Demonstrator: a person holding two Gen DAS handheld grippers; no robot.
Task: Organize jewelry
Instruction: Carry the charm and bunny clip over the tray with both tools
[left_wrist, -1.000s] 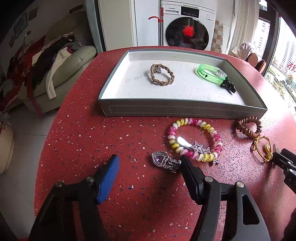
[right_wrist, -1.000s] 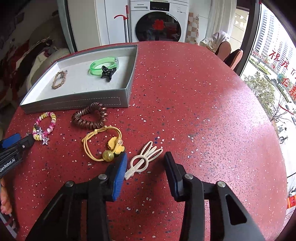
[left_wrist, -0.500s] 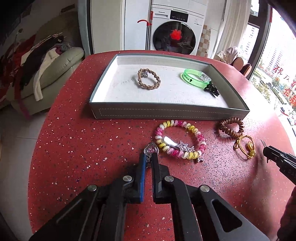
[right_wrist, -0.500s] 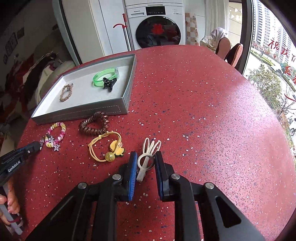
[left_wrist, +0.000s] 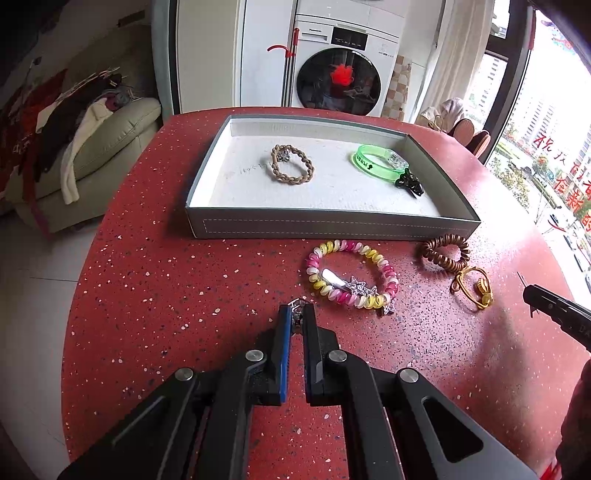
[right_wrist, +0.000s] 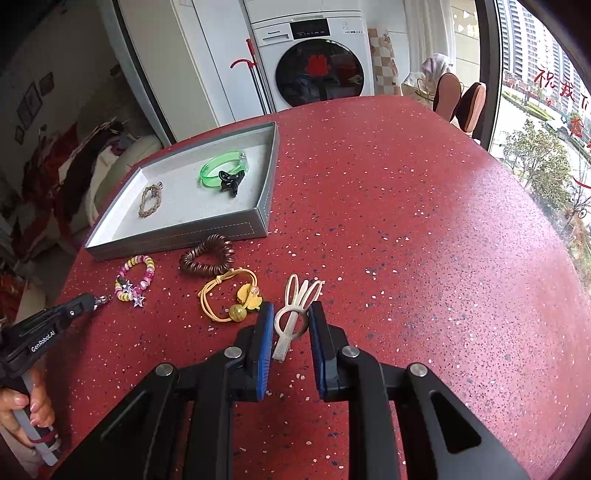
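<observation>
Both tongs (left_wrist: 296, 314) (right_wrist: 290, 321) newly clamped on jewelry

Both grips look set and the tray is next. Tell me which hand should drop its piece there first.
Left, probably. The left hand-held gripper is shut on the silver charm, with the grey tray straight ahead. The right hand-held gripper, shut on the cream hair clip, sits off the tray's corner.

"GenRobot.AI" on left gripper (right_wrist: 92, 301) (white lettering)
</observation>
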